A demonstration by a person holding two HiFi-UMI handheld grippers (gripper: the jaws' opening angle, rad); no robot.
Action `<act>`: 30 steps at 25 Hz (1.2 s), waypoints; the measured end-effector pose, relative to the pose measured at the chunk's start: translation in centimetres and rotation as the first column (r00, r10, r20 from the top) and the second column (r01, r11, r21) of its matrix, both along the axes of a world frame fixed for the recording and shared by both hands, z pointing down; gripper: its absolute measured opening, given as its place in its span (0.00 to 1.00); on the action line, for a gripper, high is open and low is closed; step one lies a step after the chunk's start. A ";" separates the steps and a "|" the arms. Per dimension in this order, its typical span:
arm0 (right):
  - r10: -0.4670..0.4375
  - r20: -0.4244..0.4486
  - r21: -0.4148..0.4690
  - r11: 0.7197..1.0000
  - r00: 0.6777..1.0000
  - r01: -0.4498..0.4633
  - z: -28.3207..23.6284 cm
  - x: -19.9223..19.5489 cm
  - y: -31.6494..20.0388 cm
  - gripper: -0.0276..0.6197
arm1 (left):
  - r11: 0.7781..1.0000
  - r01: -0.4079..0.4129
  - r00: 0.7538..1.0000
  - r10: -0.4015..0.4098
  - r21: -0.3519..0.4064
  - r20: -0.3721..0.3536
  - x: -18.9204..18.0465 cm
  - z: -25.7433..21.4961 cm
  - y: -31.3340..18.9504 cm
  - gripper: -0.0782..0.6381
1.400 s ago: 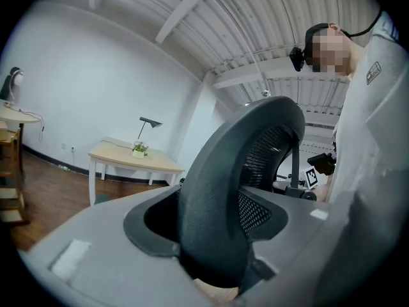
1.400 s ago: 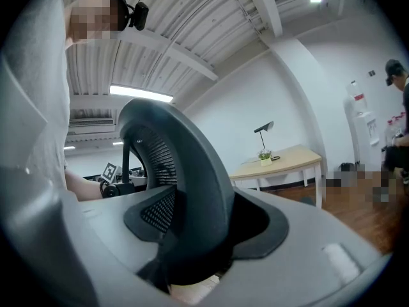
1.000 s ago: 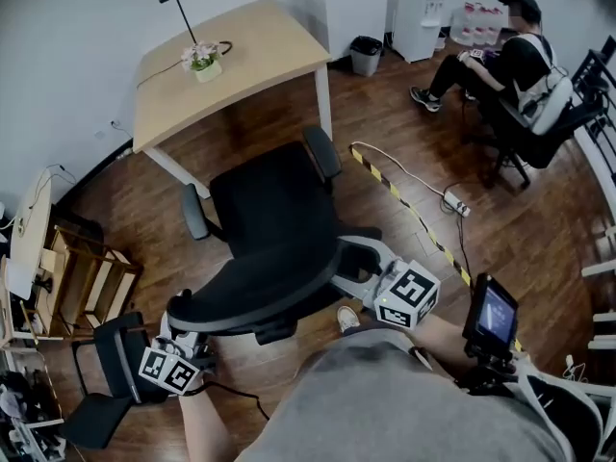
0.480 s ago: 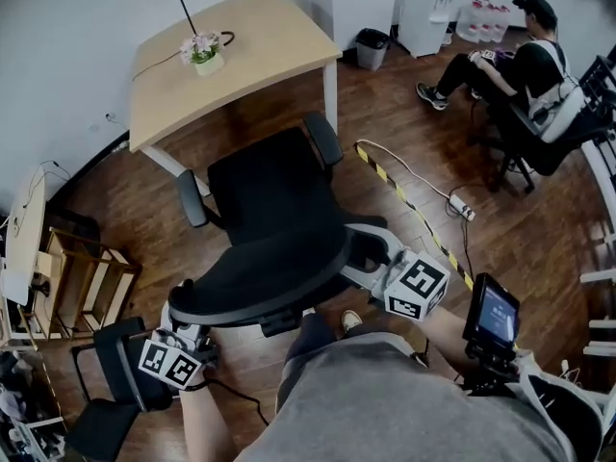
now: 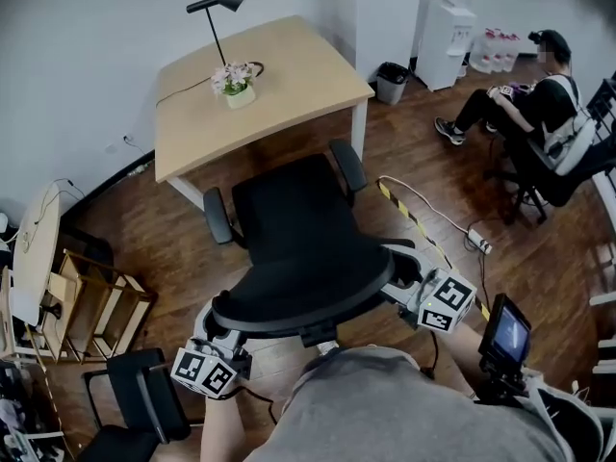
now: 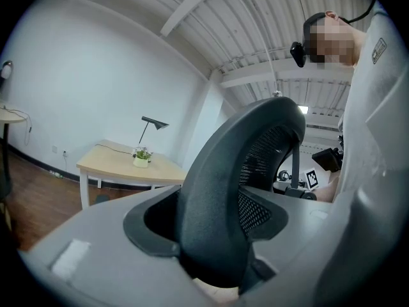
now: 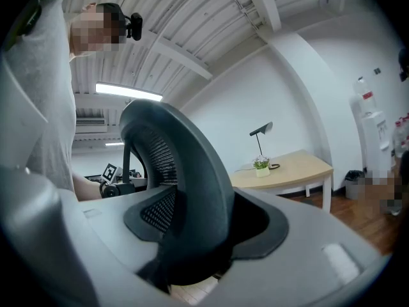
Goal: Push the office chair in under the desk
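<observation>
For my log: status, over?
Grippers: left gripper and right gripper clamped on office chair backrest. Seat not yet under desk. Only striped floor cable nearby, right of chair.

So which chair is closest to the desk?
The big black office chair in the middle, right in front of the wooden desk. The small black chair and the seated person's chair stand farther away.

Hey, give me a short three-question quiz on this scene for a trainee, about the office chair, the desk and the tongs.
1. True or false: the office chair is already pushed fully under the desk.
2. What stands on the desk beside the lamp? A potted flowers; B laptop; C mug.
3. Fill in: the left tongs and right tongs are both clamped on the chair's ____.
Key: 1 false; 2 A; 3 backrest.
</observation>
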State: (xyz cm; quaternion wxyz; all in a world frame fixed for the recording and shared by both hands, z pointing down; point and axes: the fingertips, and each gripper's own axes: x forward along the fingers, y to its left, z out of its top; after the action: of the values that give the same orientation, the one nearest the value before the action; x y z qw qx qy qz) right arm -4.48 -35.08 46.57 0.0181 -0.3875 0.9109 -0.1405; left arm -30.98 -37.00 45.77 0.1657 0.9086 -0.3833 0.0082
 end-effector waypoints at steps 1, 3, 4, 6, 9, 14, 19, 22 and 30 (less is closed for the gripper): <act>0.004 0.001 0.002 1.000 1.000 -0.004 0.0 -0.1 -0.6 0.45 | 1.000 -0.001 1.000 0.001 0.003 0.000 -0.2 -0.1 -0.8 0.46; 0.012 0.001 0.008 1.000 1.000 -0.012 0.0 -0.5 -2.2 0.45 | 1.000 -0.006 1.000 0.006 0.008 -0.002 -0.5 0.0 -2.5 0.46; 0.016 0.001 0.012 1.000 1.000 -0.016 0.0 -0.6 -2.9 0.45 | 1.000 -0.009 1.000 0.009 0.010 -0.003 -0.7 0.0 -3.3 0.46; 0.025 0.003 0.019 1.000 1.000 -0.025 -0.1 -0.7 -4.0 0.45 | 1.000 -0.014 1.000 0.014 0.014 -0.002 -0.7 -0.1 -4.6 0.46; 0.032 0.006 0.024 0.999 0.999 -0.032 -0.3 -0.7 -5.0 0.45 | 1.000 -0.018 1.000 0.019 0.013 -0.002 -0.7 -0.3 -5.6 0.46; 0.032 0.004 0.034 0.999 0.999 -0.033 -1.0 -0.9 -5.1 0.45 | 1.000 -0.026 1.000 0.026 0.016 -0.006 -0.8 -0.9 -5.8 0.46; 0.030 0.021 0.029 0.999 0.999 -0.030 -0.1 -1.1 -9.6 0.45 | 1.000 -0.015 1.000 0.015 0.010 -0.001 -1.1 0.1 -10.3 0.46; 0.027 0.024 0.021 0.999 0.999 -0.027 -0.1 -1.0 -11.5 0.44 | 1.000 -0.014 1.000 0.014 0.003 0.001 -1.0 0.1 -12.3 0.46; 0.008 0.025 0.019 1.000 1.000 -0.009 -0.3 0.0 -15.6 0.44 | 1.000 0.004 1.000 -0.004 0.005 -0.004 -0.1 0.1 -15.9 0.46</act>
State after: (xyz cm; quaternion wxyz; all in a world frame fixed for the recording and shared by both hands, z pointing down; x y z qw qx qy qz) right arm -4.49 -50.66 46.30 0.0337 -0.3893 0.9103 -0.1363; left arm -31.11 -52.87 45.85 0.1645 0.9083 -0.3847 0.0050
